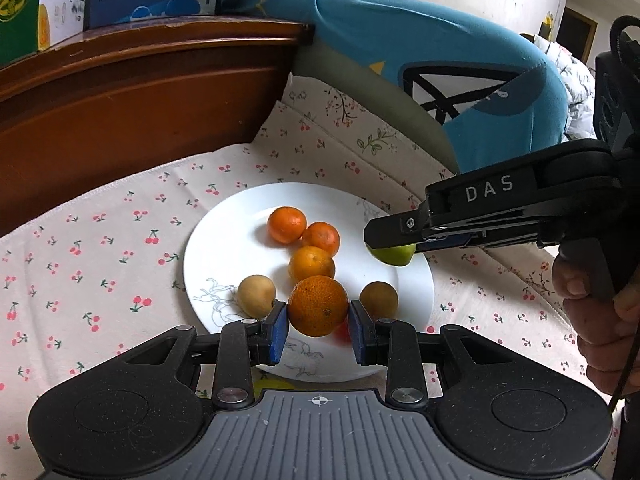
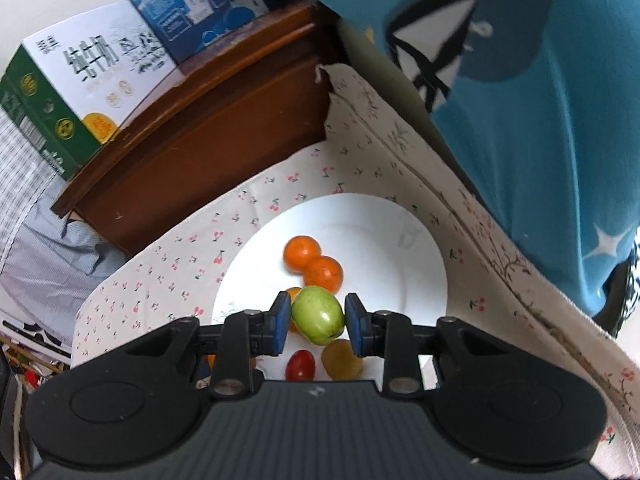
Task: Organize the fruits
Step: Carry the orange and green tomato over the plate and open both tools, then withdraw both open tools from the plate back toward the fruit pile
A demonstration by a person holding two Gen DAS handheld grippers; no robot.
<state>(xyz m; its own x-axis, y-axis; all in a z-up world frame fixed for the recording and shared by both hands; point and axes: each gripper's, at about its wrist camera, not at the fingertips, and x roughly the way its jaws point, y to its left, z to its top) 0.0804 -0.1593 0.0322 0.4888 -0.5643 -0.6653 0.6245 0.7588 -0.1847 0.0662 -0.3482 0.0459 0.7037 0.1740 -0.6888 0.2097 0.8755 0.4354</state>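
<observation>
Cherry-print cloth (image 1: 120, 248) spread over the work surface, dark wooden board (image 1: 132, 92) behind it with cartons (image 2: 92, 92) stacked on top. Blue fabric (image 1: 460, 60) heaped to the right. White plate (image 1: 224, 248) sits mid-cloth.

My left gripper (image 1: 318, 320) is clamped on a large orange (image 1: 318, 306), blue pads pressing each side. The fruit hangs at the near part of the plate; I cannot tell whether it touches the china.

My right gripper (image 2: 318, 318) is clenched on a green fruit (image 2: 318, 314) (roundish, smooth skin), pads tight against both flanks. From the left wrist view the same gripper (image 1: 390, 246) reaches in from the right over the plate's right rim, the green fruit (image 1: 394, 256) peeking below its finger. The hand (image 1: 596, 312) around its handle shows at the frame's edge.

On the plate:
- two small tangerines (image 1: 287, 224) touching each other toward the far side
- a third orange fruit (image 1: 312, 266) just nearer, beside the second tangerine
- a tan round fruit (image 1: 256, 296) left of the held orange, another tan one (image 1: 378, 300) right of it
- a red cherry tomato (image 2: 300, 365) near the front edge, beside a yellowish fruit (image 2: 342, 358) in the right wrist view

Right wrist view is slightly blurred at the top.
</observation>
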